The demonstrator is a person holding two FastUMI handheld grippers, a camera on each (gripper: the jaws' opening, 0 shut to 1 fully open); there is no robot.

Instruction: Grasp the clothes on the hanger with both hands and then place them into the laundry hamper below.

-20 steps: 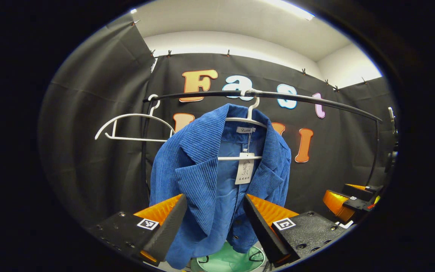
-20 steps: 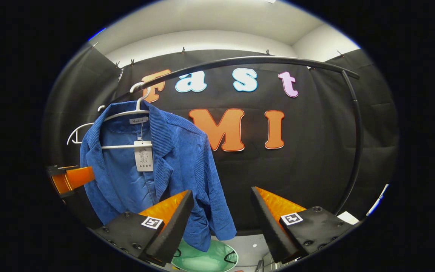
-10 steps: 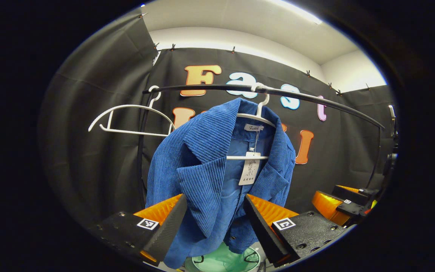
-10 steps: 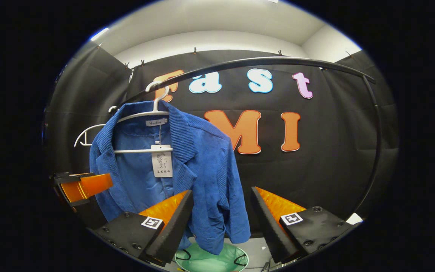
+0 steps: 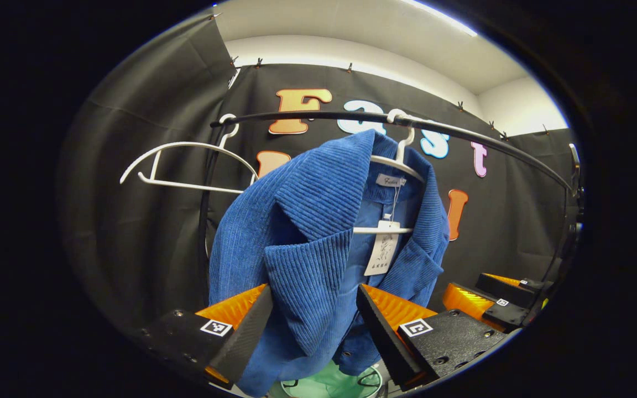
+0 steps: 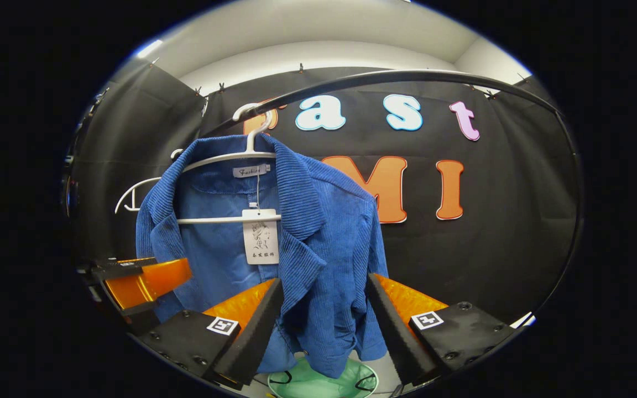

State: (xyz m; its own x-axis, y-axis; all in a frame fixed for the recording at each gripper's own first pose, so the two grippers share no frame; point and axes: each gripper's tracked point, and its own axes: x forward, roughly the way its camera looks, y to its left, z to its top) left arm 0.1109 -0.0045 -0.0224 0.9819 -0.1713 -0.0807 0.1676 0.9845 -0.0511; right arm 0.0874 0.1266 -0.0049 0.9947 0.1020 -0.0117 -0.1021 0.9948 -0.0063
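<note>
Jacket (image 5: 318, 243) hem (hamper (image 6: 324, 381) too) cut off

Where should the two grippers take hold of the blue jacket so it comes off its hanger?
Grip the blue corduroy jacket by its two front panels just below the lapels, coming straight in from the front, left gripper on one panel and right gripper on the other. It hangs open and facing both cameras on the white hanger, so those thick edges probably fit between the open jaws.

Blue corduroy jacket (image 5: 307, 243) upright on white hanger (image 6: 224, 158), above pale green hamper (image 6: 324, 381).
</note>
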